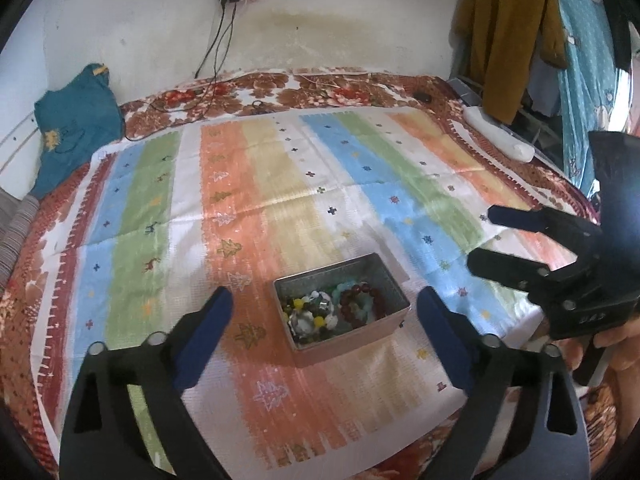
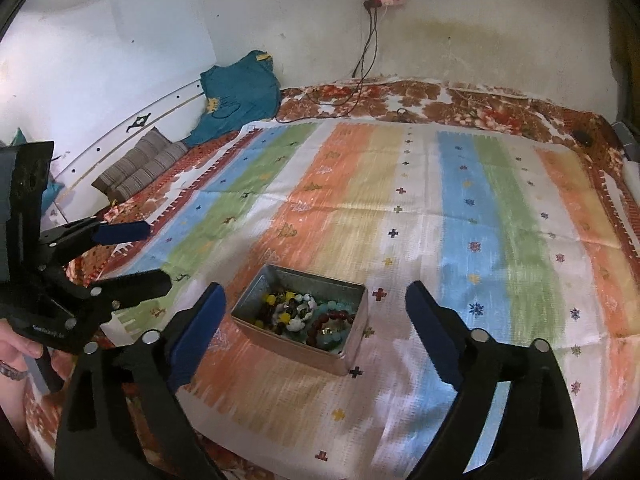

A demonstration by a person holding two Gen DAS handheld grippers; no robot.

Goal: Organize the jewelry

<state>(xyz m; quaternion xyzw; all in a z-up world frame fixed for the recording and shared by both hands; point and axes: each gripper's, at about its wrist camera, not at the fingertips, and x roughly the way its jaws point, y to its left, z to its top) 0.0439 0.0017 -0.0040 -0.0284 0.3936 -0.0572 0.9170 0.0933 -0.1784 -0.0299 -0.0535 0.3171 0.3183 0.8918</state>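
2 handheld grippers hang above a striped cloth [image 1: 280, 184] spread over a bed, both with jaws spread wide and holding nothing. The left gripper [image 1: 324, 312] and the right gripper [image 2: 316, 312] each frame a small open metal tin [image 1: 396, 296] that sits on the orange stripe near the cloth's front edge. All the jewelry in view lies inside that tin: a dark red bead bracelet [image 1: 362, 296], a pale turquoise strand [image 2: 336, 310], and a tangle of yellow, white and black beads [image 2: 286, 306] heaped together. No piece lies loose on the cloth, so the gathering looks finished, or else sorting out of the tin has not begun; the pictures cannot settle which. The beads look round and glossy, the strands overlapping.
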